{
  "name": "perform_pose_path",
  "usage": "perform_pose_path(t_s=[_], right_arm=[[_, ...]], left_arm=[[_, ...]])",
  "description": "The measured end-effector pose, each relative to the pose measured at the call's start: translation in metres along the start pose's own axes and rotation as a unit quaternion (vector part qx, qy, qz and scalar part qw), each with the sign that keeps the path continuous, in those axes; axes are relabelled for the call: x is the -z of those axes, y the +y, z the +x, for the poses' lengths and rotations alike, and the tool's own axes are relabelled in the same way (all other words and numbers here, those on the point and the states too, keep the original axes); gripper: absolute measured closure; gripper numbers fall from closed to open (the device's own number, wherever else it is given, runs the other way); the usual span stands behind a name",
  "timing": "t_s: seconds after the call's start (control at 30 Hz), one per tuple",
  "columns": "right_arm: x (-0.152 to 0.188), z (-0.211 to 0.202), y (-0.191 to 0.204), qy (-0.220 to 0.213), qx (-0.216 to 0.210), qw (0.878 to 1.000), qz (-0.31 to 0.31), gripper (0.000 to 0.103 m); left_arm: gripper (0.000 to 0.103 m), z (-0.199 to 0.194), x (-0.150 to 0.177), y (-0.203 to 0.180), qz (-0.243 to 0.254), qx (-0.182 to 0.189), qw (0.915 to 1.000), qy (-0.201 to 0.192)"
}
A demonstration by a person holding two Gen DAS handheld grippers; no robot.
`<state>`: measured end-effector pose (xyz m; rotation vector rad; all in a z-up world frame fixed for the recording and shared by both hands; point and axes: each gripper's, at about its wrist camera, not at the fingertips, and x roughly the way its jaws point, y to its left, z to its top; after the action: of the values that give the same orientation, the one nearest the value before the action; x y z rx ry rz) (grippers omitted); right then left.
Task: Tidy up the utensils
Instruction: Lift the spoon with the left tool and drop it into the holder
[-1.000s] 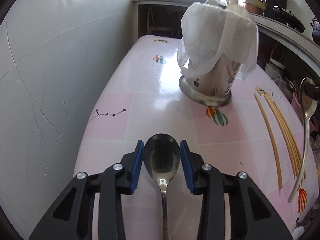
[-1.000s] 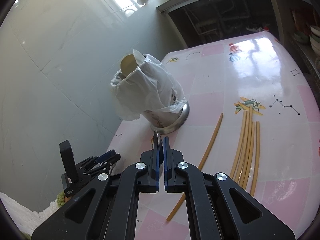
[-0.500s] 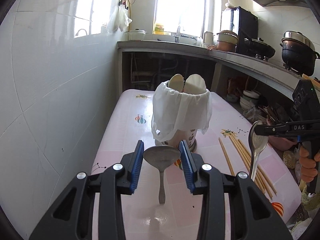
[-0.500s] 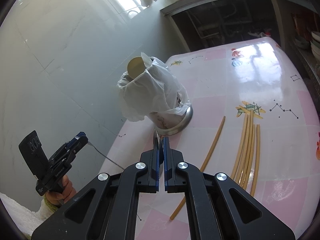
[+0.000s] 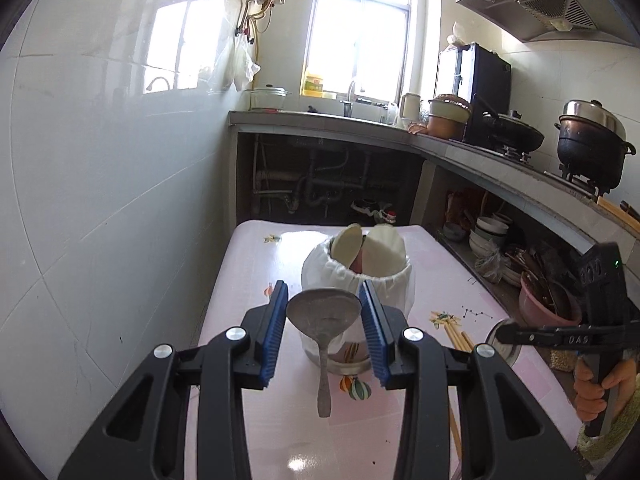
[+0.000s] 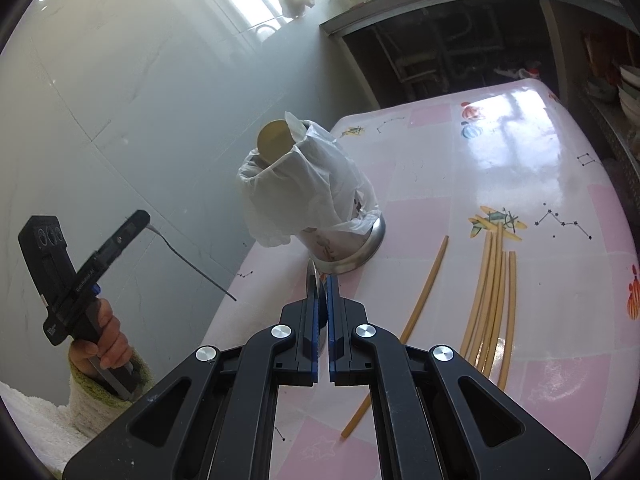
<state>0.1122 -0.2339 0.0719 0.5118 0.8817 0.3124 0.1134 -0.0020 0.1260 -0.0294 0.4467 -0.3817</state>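
Observation:
My left gripper (image 5: 323, 312) is shut on a metal spoon (image 5: 322, 316), gripped by the bowl with the handle hanging down above the pink table (image 5: 248, 272). It also shows in the right wrist view (image 6: 132, 222), held up at the left. My right gripper (image 6: 321, 292) is shut on a second spoon (image 6: 311, 280), seen edge-on; it shows in the left wrist view (image 5: 505, 338) at the right. A metal utensil holder (image 5: 356, 292) covered by a white plastic bag stands mid-table (image 6: 316, 200), with two pale spoon heads sticking out. Several yellow chopsticks (image 6: 492, 292) lie to its right.
A tiled wall (image 5: 100, 200) runs along the table's left side. A counter (image 5: 480, 156) with pots, a kettle and a sink runs behind and to the right. Bowls and baskets (image 5: 496, 240) sit under it.
My left gripper has lifted the spoon off the table and tilted up, so the handle now hangs free. My right gripper has stayed shut on its spoon near the holder.

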Motion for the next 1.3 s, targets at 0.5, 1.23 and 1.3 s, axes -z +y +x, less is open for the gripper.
perform_pose_path(t_s=[0.5,1.23,1.3], right_arm=[[-0.002,-0.002,-0.018,-0.006,0.006,1.000,0.018,0.101],[-0.008,0.006,-0.040,-0.002,0.010,0.999,0.036,0.101],[-0.011,0.002,-0.038,-0.007,0.015,0.999,0.032,0.101]], left_arm=[[0.068,0.029,-0.134,-0.029,0.035,0.058,0.9925,-0.102],[0.066,0.173,-0.030,-0.025,0.103,-0.017,0.9904,0.090],[0.065,0.177,-0.025,-0.027,0.110,-0.020,0.9886,0.101]])
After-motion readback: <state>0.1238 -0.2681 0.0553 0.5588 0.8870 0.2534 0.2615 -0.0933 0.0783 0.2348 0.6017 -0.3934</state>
